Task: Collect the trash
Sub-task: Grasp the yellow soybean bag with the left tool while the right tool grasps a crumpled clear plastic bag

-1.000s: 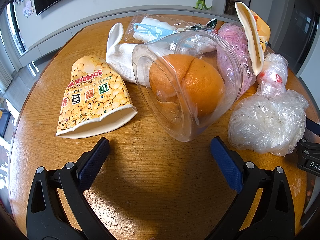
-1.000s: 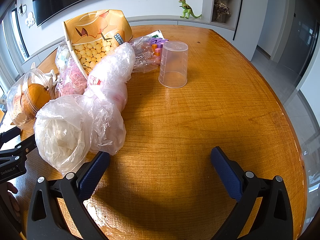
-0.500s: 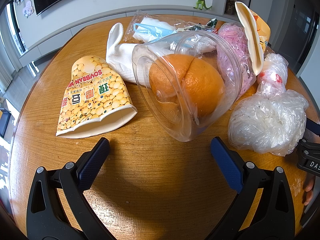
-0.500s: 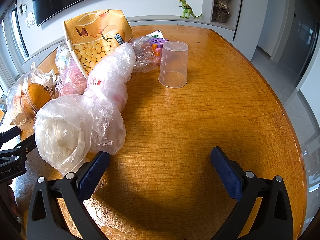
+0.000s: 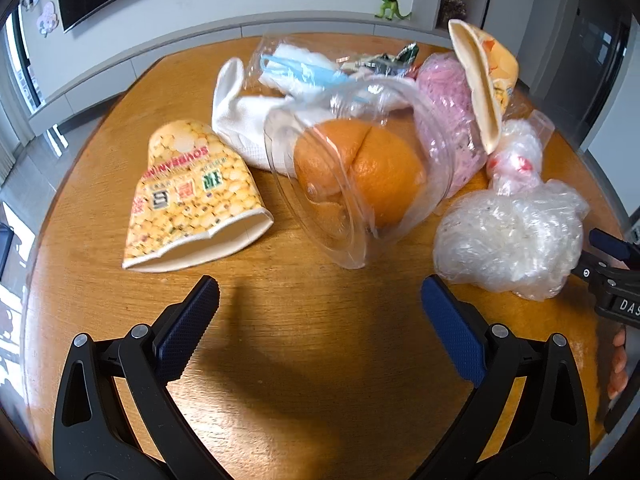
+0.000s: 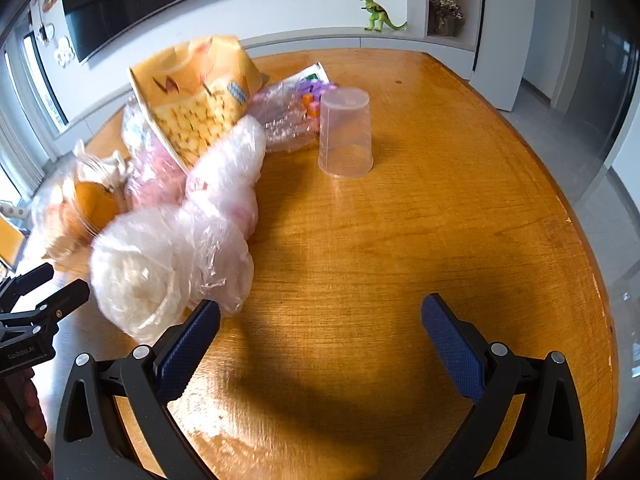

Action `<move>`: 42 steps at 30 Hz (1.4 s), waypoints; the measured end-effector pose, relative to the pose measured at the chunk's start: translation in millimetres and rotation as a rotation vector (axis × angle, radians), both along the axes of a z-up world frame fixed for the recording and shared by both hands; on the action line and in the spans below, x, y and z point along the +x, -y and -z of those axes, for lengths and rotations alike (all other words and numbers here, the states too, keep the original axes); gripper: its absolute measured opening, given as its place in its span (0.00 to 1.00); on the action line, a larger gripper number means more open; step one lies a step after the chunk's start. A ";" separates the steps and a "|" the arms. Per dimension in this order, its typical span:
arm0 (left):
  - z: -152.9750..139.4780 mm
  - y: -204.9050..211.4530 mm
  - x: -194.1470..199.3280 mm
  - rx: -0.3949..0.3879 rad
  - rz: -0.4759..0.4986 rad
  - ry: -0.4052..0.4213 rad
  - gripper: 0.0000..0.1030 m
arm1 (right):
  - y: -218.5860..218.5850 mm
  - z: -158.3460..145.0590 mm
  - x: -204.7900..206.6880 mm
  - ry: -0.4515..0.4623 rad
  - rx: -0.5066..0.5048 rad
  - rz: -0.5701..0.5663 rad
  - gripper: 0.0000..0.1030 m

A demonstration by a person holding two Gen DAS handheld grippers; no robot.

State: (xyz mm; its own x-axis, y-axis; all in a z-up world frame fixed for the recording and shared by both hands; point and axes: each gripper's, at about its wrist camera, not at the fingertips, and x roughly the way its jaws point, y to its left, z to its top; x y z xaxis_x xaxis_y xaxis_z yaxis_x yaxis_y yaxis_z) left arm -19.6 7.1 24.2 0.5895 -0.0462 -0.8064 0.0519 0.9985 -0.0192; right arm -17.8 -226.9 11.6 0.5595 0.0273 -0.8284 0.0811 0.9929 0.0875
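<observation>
Left wrist view has the left tongs point(image 5: 316, 304) spread wide open over bare wood, nothing between them. Trash is piled across the far half of the round wooden bench point(image 5: 304, 360). One flattened paper cup point(image 5: 192, 196) with a soybean print lies on its side, long axis running toward the camera, open mouth facing the tongs. Just right of it, one clear plastic cup point(image 5: 360, 184) lies tipped over with orange peel point(image 5: 360, 168) inside, mouth pointing down toward the camera. One crinkly wad of clear plastic wrap point(image 5: 508, 236) sits near the right finger. Behind are a white cloth glove point(image 5: 244, 116) and a pink mesh bag point(image 5: 448, 120).

Right wrist view: right tongs point(image 6: 320, 324) are wide open too, left finger touching that wrap. One translucent plastic cup point(image 6: 346, 132) stands upside down, apart from the pile.
</observation>
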 end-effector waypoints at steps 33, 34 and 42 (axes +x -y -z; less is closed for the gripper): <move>-2.2 -98.6 82.3 -0.131 -0.084 -0.209 0.73 | -94.4 -49.4 26.5 -0.241 0.117 -0.360 0.27; 1.1 -96.8 82.1 -0.163 -0.072 -0.215 0.58 | -92.3 -52.0 26.5 -0.236 0.119 -0.357 0.27; -15.4 -80.7 57.8 -0.158 -0.080 -0.135 0.19 | -66.4 -72.2 16.1 -0.184 0.159 -0.323 0.27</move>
